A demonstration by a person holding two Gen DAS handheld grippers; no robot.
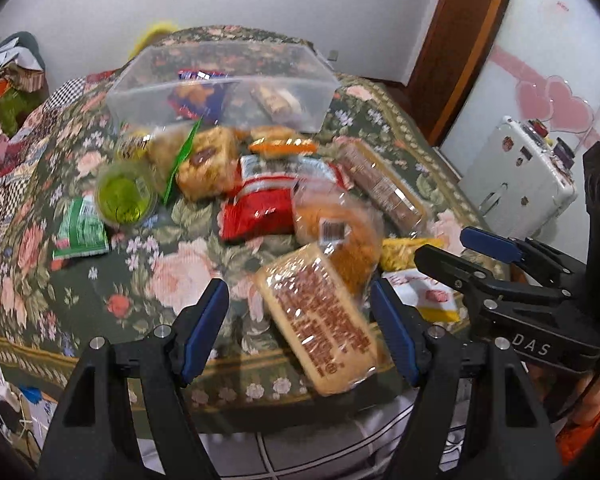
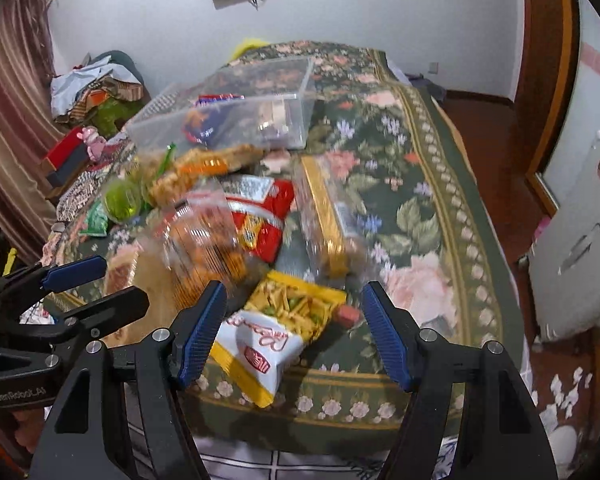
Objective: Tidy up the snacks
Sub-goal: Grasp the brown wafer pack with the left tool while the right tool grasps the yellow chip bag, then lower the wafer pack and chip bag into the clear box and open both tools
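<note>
Hovering both tongs over the snack pile on the floral cloth; my left gripper is spread wide with nothing pinched, the wafer pack lying on the cloth below its jaws. My right gripper is spread and empty too, above the yellow chip bag; the clear tub sits behind the pile with a few packs inside.
</note>
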